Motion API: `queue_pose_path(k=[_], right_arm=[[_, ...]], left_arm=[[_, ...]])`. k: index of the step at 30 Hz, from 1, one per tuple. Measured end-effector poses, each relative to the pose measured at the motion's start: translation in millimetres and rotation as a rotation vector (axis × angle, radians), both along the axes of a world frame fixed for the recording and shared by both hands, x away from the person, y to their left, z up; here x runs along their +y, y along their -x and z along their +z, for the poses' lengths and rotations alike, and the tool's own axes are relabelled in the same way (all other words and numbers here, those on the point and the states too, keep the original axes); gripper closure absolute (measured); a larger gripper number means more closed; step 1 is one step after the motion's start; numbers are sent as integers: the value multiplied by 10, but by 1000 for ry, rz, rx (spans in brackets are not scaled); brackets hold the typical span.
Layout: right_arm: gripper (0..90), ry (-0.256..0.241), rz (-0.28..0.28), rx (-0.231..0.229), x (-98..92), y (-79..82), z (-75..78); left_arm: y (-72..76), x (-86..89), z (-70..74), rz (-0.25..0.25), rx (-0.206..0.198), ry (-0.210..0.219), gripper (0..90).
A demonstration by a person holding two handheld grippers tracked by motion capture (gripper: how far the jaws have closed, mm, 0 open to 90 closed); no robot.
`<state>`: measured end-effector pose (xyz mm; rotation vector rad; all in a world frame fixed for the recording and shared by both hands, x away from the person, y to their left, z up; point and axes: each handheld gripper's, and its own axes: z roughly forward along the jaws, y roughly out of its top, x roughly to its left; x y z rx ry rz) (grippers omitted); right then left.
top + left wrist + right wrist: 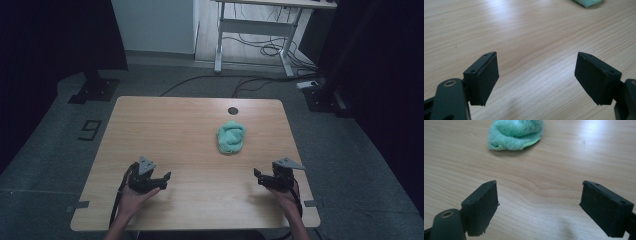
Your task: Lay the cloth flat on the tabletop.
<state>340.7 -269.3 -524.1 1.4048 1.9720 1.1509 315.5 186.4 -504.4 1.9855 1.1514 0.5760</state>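
A crumpled green cloth [231, 137] lies on the wooden table [165, 125], right of centre and towards the far side. My left gripper [162, 180] hovers near the front left, open, with nothing between its jaws [536, 80]. A corner of the cloth [587, 2] peeks in at the top of the left gripper view. My right gripper [260, 177] sits near the front right, open and empty [539, 207]. The cloth [515, 133] lies ahead of it and slightly to the left, well beyond the fingertips.
A small dark round hole [232, 110] marks the table near its far edge, just behind the cloth. Beyond the table stand a white desk frame [255, 35] with loose cables on the floor and dark stands at both sides.
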Motion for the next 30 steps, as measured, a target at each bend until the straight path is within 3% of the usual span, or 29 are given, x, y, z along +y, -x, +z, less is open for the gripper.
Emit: queue_pose_path(k=[10, 18, 30], right_arm=[[156, -24, 2, 2, 4, -63, 17], [156, -37, 45, -21, 154, -141, 108], [152, -58, 100, -22, 324, -239, 128]], left_arm=[[-15, 8, -52, -21, 32, 3, 203], [-17, 27, -63, -26, 60, 13, 217], [49, 62, -68, -15, 88, 29, 217]])
